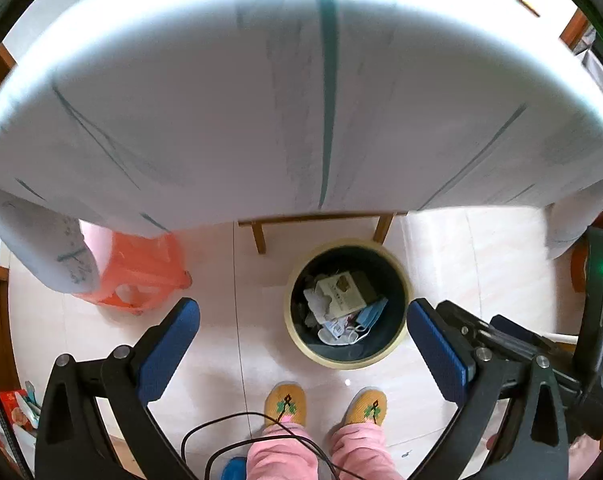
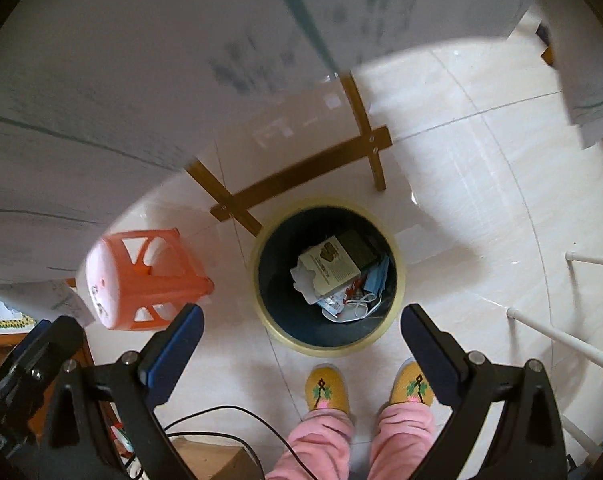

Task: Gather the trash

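Note:
A round trash bin (image 1: pixel 397 344) with a yellow rim and dark inside stands on the tiled floor below both grippers; it also shows in the right wrist view (image 2: pixel 269 320). Inside lie a printed booklet (image 2: pixel 333 268), a blue face mask (image 2: pixel 377 276), white tissue (image 2: pixel 303 280) and other scraps. My left gripper (image 1: pixel 303 332) is open and empty, its blue pads wide apart above the bin. My right gripper (image 2: pixel 301 332) is open and empty above the bin too.
A table with a white cloth (image 1: pixel 261 100) hangs over the bin's far side, on wooden legs (image 2: pixel 301 176). An orange plastic stool (image 2: pixel 149 276) stands left of the bin. The person's yellow slippers (image 2: pixel 327 388) stand just in front. A white rack (image 2: pixel 561 340) is at right.

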A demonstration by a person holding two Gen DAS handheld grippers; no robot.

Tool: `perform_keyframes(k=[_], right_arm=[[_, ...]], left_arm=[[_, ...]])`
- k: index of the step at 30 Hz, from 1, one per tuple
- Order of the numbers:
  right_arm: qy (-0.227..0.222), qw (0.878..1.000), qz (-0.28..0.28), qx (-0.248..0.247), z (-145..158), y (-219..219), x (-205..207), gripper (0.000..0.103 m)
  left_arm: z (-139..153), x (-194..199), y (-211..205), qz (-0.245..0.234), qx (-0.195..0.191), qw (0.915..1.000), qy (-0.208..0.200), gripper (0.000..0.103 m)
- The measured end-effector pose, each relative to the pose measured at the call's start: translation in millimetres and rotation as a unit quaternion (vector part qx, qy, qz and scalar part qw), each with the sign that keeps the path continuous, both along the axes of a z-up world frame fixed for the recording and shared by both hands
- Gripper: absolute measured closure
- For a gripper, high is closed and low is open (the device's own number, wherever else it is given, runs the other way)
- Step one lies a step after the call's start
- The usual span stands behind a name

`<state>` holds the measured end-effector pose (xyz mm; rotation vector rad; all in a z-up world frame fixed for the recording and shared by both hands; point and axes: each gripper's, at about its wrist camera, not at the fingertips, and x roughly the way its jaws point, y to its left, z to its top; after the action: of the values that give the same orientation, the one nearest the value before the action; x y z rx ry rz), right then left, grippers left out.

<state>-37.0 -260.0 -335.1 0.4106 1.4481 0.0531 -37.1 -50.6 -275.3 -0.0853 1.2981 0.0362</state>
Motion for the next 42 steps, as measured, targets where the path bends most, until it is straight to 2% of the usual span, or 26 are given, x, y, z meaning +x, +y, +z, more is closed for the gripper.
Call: perform_keyframes(k=[4, 15, 19, 23, 29, 33, 42], right_arm=[[-0.016, 1.000, -0.001, -0.004, 40, -1, -4, 0.004], [-0.131, 0.991, 0.014, -0.036, 205, -1, -1, 0.004], [-0.162, 0.985, 0.023, -0.045, 254, 3, 4, 0.004], [-0.180, 0.981, 0.035, -0.055, 290, 8, 7, 0.004], [-0.206, 0.976, 0.040, -0.066, 332, 14, 3, 0.004], [-0.222, 0.972, 0.038, -0.063, 354, 15, -6, 0.004], [-0.250, 0.965, 0.041, -0.068, 377, 22, -19, 0.004]], left_arm=[[48, -1, 1, -0.003, -0.008, 0.9998, -0.017, 0.001], [180, -3, 10, 0.011, -0.007, 0.9973, -0.072, 0.001], [221, -5, 10, 0.015, -0.003, 0.9950, -0.099, 0.001], [262, -7, 12, 0.026, -0.002, 0.9919, -0.124, 0.001], [297, -17, 15, 0.039, 0.004, 0.9878, -0.151, 0.001], [309, -21, 18, 0.041, 0.011, 0.9868, -0.156, 0.001], [325, -29, 20, 0.038, 0.018, 0.9838, -0.174, 0.001]])
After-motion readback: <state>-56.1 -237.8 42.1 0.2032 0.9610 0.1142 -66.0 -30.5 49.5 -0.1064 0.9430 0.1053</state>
